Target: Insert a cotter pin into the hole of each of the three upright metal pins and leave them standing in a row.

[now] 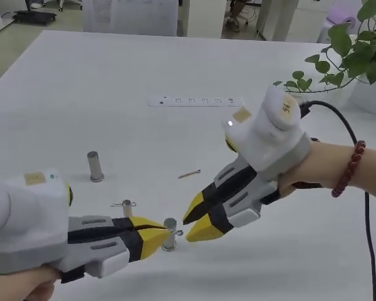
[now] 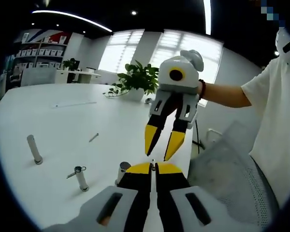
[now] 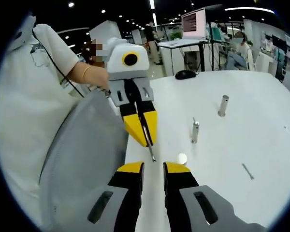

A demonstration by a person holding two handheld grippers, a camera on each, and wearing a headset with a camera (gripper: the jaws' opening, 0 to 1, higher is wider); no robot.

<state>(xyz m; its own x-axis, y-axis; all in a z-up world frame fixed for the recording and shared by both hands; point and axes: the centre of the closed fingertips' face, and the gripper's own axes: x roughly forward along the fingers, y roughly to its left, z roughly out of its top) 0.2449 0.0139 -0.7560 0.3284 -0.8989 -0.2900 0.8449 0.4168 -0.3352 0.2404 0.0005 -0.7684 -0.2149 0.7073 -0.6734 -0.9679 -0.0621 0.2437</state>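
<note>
In the head view the left gripper (image 1: pixel 163 231) has its claw pressed together on a cotter pin (image 1: pixel 176 232) right at the nearest metal pin (image 1: pixel 169 237); whether the tip has entered the hole is unclear. The right gripper (image 1: pixel 189 229) hovers just beside, claw spread. The left gripper view shows the middle pin (image 2: pixel 80 178) already fitted and the far pin (image 2: pixel 35 149) bare. In the right gripper view the table (image 3: pixel 217 159) ends close beside the work, so I'd steady the post, feed level, and keep motions toward the open tabletop near the spare cotter pin (image 3: pixel 248 170).
</note>
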